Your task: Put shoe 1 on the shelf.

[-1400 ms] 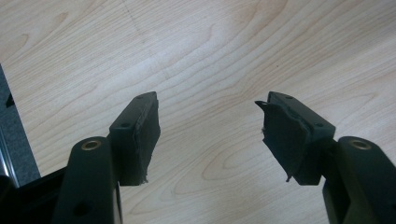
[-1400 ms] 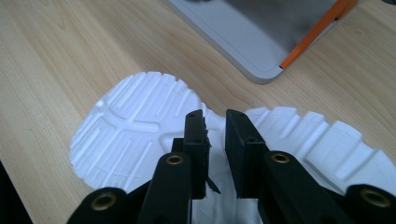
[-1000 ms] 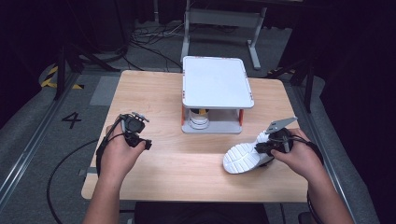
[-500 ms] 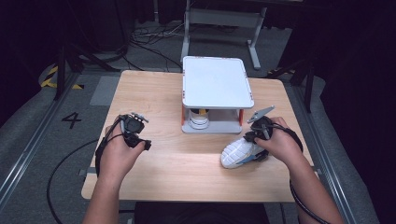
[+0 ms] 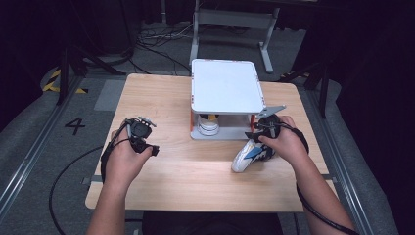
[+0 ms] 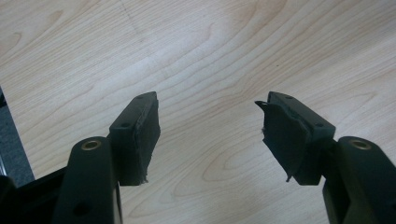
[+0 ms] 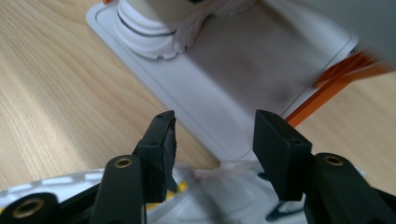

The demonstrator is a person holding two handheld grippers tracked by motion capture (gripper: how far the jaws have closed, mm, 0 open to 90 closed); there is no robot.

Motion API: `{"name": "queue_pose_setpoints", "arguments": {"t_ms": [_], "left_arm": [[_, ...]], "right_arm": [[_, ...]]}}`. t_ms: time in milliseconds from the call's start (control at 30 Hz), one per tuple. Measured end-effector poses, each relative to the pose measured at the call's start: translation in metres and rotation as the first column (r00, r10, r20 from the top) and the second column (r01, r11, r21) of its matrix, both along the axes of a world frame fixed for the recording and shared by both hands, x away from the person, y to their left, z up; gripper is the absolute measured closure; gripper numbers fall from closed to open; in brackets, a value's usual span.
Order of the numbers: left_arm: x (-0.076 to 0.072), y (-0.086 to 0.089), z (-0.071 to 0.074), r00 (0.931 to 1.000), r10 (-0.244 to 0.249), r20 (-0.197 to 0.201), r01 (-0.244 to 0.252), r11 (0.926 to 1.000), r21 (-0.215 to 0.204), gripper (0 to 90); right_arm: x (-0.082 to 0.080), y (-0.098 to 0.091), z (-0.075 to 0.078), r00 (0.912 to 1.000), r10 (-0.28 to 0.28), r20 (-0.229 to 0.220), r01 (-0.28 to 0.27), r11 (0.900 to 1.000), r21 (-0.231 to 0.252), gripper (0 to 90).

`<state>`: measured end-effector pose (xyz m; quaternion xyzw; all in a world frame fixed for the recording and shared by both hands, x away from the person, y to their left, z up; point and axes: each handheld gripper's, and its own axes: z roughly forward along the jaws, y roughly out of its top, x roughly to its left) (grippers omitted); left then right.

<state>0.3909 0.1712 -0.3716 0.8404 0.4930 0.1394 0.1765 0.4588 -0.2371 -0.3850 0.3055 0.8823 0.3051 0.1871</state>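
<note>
Sneaker (image 5: 248, 155), white with blue and yellow accents, has been carried from the right front area of the worktop (image 5: 186, 171) toward the two-tier white rack (image 5: 225, 88) over the last second; it is now seen lying on its side just in front of the rack's right front corner, its far end held up at the right gripper (image 5: 260, 131). The sole, which faced the camera a second ago, has been turned so that the upper is presented in the high view. A second sneaker (image 7: 159, 23), white with a thick sole, is already standing on the lower shelf (image 7: 243, 88) under the top plate. From this layout it is judged that the carried shoe is being brought to the free space on that shelf beside its mate, and that insertion has not yet begun. In the right gripper view the jaws are seen moderately apart, with white material of the shoe's upper lying at and just below them; contact is indicated at the left pad (image 7: 161, 149), but whether the shoe is firmly clamped cannot be told. The left gripper (image 6: 210, 135) has been kept at the left front of the worktop throughout; its jaws are spread wide over bare wood, nothing is held, and nothing is touched.
</note>
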Motion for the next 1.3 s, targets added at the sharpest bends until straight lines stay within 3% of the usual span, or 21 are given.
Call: {"name": "queue_pose_setpoints", "arguments": {"t_ms": [200, 300, 400, 500, 600, 767, 900, 1200, 1300], "left_arm": [[0.003, -0.003, 0.000, 1.0000, -0.001, -0.002, 0.001, 1.0000, -0.004, 36.8], [0.005, -0.003, 0.000, 1.0000, -0.007, -0.004, 0.007, 1.0000, -0.003, 36.7], [0.007, -0.004, 0.000, 0.9999, -0.010, -0.007, 0.010, 0.9999, -0.003, 36.6], [0.009, -0.005, 0.000, 0.9998, -0.015, -0.014, 0.015, 0.9999, -0.009, 36.5], [0.012, -0.004, 0.000, 0.9997, -0.012, -0.021, 0.012, 0.9999, -0.005, 36.2], [0.018, 0.001, -0.002, 0.9994, 0.008, -0.032, -0.008, 0.9999, 0.015, 35.5], [0.022, 0.002, -0.005, 0.9988, 0.014, -0.046, -0.013, 0.9997, 0.020, 35.3], [0.024, 0.001, -0.010, 0.9983, 0.011, -0.057, -0.009, 0.9996, 0.025, 35.1], [0.023, 0.001, -0.011, 0.9980, 0.011, -0.062, -0.010, 0.9997, 0.022, 35.1]], "right_arm": [[-0.020, -0.018, 0.024, 0.9980, -0.018, 0.060, 0.013, 0.9964, 0.084, 45.1], [-0.031, -0.039, 0.029, 0.9970, -0.051, 0.059, 0.045, 0.9932, 0.107, 45.6], [-0.038, -0.064, 0.028, 0.9946, -0.098, 0.034, 0.095, 0.9925, 0.077, 46.2], [-0.043, -0.088, 0.022, 0.9878, -0.156, 0.004, 0.155, 0.9852, 0.073, 46.1], [-0.042, -0.104, 0.011, 0.9801, -0.196, -0.030, 0.197, 0.9802, 0.022, 46.2], [-0.037, -0.116, -0.007, 0.9697, -0.225, -0.095, 0.225, 0.9743, -0.019, 46.9], [-0.034, -0.121, -0.018, 0.9644, -0.235, -0.121, 0.232, 0.9719, -0.038, 48.4], [-0.023, -0.122, -0.038, 0.9641, -0.219, -0.150, 0.209, 0.9748, -0.077, 48.9], [-0.018, -0.118, -0.044, 0.9703, -0.197, -0.140, 0.187, 0.9787, -0.085, 57.2]]}}
